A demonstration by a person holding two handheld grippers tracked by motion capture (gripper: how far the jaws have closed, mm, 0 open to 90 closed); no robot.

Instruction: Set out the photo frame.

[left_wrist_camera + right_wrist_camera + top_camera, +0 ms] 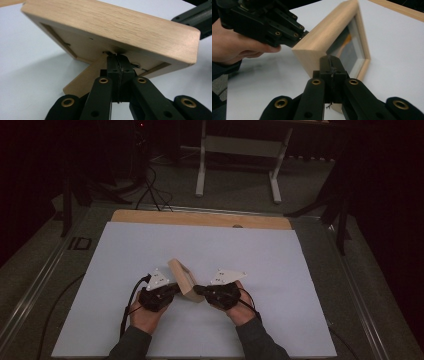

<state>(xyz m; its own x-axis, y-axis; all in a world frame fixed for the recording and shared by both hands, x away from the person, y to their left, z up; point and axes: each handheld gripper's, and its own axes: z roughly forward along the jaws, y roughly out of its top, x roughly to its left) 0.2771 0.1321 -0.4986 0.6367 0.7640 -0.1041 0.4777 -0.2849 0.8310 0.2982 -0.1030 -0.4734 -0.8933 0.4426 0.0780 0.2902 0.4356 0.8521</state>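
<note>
A light wooden picture frame (182, 276) stands tilted on the white sheet (200, 245), between my two grippers. In the left gripper view I face the frame's back (112, 25), where a wooden stand leg (85, 75) folds out. My left gripper (117, 58) is shut, and its tips press against the back where the leg joins. In the right gripper view the frame's glass front (348, 47) faces right. My right gripper (331, 61) is shut with its tips against the near front corner. The left gripper (304, 33) touches the frame's far side. In the high view the left gripper (175, 290) and right gripper (200, 290) meet the frame.
A wooden strip (200, 218) runs along the sheet's far edge. Beyond the table stand a white frame on legs (240, 150) and dark stands with cables (150, 190) on the floor. Metal rails (45, 270) border the table sides.
</note>
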